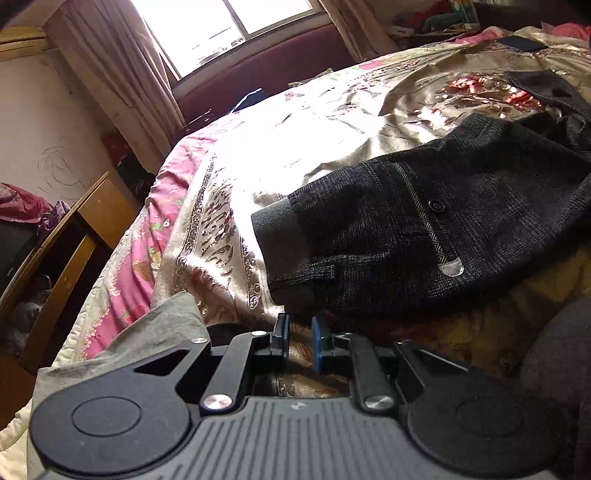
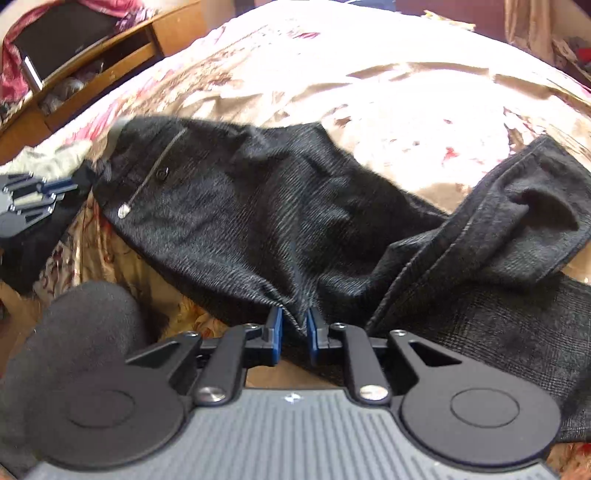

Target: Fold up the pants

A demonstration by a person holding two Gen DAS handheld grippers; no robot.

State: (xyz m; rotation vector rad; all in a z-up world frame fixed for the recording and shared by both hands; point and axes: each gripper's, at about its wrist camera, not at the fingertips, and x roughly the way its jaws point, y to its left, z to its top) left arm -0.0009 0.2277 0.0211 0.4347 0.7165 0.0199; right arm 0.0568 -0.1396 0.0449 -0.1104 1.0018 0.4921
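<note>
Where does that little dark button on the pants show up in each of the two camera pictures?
Left wrist view: the button sits right of centre, on the patterned strip.
Right wrist view: the button is at upper left.
Shared landmark: the pale tab ending that strip.

Daylight from the window (image 1: 218, 26), blown out to pure white. Hard glare patch on the bedspread (image 1: 280, 155) in the left wrist view, detail lost there; same clipping across the bedspread's far half in the right wrist view. Dark pants (image 2: 258, 206) underexposed, weave barely readable. Foreground under the left gripper (image 1: 298, 341) sits in shadow. Right view has motion blur, worst at the waistband end. Both frames show strong fisheye bending at the edges.
</note>
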